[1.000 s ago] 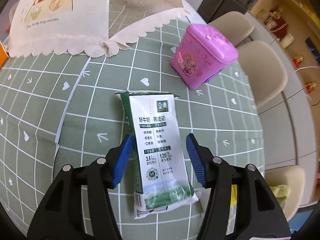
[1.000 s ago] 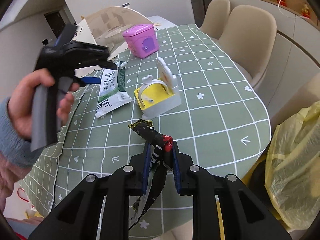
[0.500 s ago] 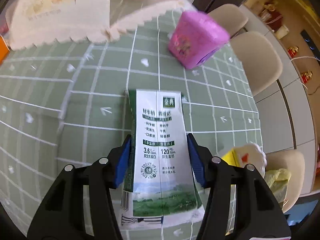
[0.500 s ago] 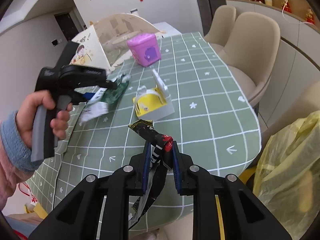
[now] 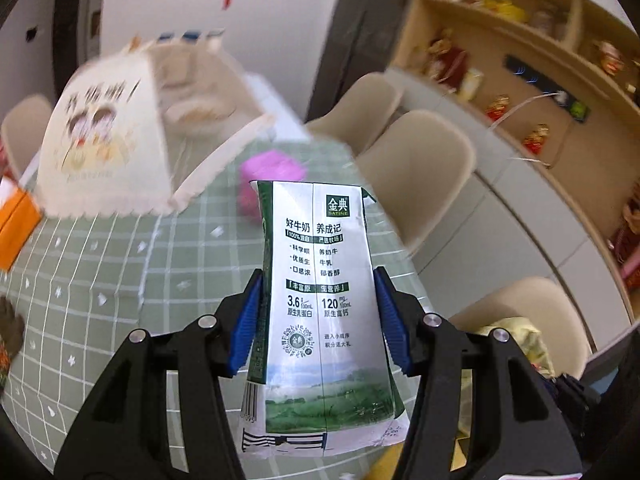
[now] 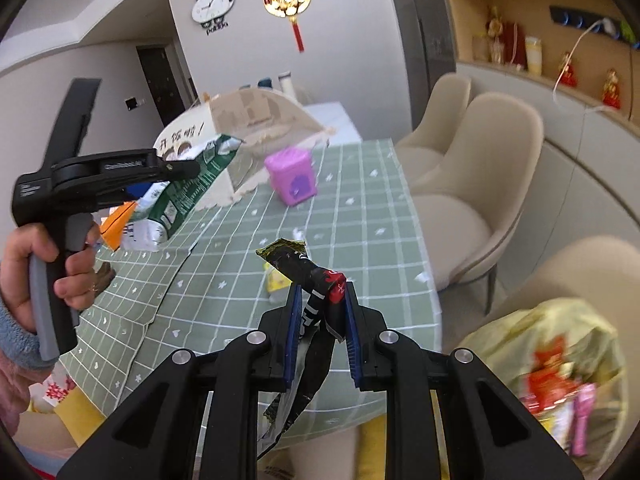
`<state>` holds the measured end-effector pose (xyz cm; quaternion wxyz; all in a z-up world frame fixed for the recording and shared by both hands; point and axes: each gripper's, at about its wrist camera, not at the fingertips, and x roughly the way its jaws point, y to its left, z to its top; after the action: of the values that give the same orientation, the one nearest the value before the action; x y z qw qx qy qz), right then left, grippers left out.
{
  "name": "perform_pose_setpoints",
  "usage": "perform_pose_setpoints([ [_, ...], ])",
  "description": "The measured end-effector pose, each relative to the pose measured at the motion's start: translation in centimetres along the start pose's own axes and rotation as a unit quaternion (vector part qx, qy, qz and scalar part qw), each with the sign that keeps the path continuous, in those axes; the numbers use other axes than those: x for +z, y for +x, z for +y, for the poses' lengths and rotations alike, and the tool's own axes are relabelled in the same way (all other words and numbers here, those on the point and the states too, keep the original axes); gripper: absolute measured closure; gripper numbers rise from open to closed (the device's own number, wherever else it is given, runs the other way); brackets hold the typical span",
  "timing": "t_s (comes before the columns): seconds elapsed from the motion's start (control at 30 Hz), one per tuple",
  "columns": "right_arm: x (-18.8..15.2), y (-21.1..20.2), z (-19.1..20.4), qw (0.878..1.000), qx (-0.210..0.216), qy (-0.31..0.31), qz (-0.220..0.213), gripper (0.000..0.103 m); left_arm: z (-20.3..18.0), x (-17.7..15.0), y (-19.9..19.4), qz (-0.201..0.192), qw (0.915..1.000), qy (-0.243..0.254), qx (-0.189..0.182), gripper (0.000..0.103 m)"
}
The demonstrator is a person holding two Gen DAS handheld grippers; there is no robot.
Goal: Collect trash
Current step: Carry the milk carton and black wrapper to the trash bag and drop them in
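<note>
My left gripper (image 5: 316,320) is shut on a flattened green and white milk carton (image 5: 320,304) and holds it up in the air above the green checked table (image 5: 100,280). The carton also shows in the right wrist view (image 6: 180,200), held by the left gripper (image 6: 192,168). My right gripper (image 6: 320,316) is shut on a crumpled black and red snack wrapper (image 6: 308,280), which hangs down between the fingers. A yellow trash bag (image 6: 552,360) with wrappers inside sits at the lower right, beside the table.
A pink box (image 6: 292,176) and a mesh food cover (image 6: 248,128) stand on the far table. A yellow and white item (image 6: 276,280) lies behind the wrapper. Beige chairs (image 6: 472,184) line the right side. An orange box (image 5: 16,224) sits at the left.
My left gripper closed on the milk carton and lifted it off the table. My right gripper stayed shut on the wrapper and both views tilted upward.
</note>
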<state>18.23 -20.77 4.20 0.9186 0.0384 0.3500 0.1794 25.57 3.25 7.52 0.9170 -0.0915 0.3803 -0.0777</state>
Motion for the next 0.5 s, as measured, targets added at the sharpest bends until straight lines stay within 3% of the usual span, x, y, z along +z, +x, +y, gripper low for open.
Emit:
perform_pose_setpoints([
  [0.27, -0.1, -6.5, -4.8, 0.998, -0.050, 0.000, -0.034, 0.083, -8.6, -0.7, -2.5, -0.022, 0.9962, 0.023, -0.081, 0.052],
  [0.5, -1.9, -10.9, -10.6, 0.994, -0.105, 0.017, -0.040, 0.083, -16.3, -4.4, 0.4, 0.026, 0.9866, 0.038, -0.157, 0.052],
])
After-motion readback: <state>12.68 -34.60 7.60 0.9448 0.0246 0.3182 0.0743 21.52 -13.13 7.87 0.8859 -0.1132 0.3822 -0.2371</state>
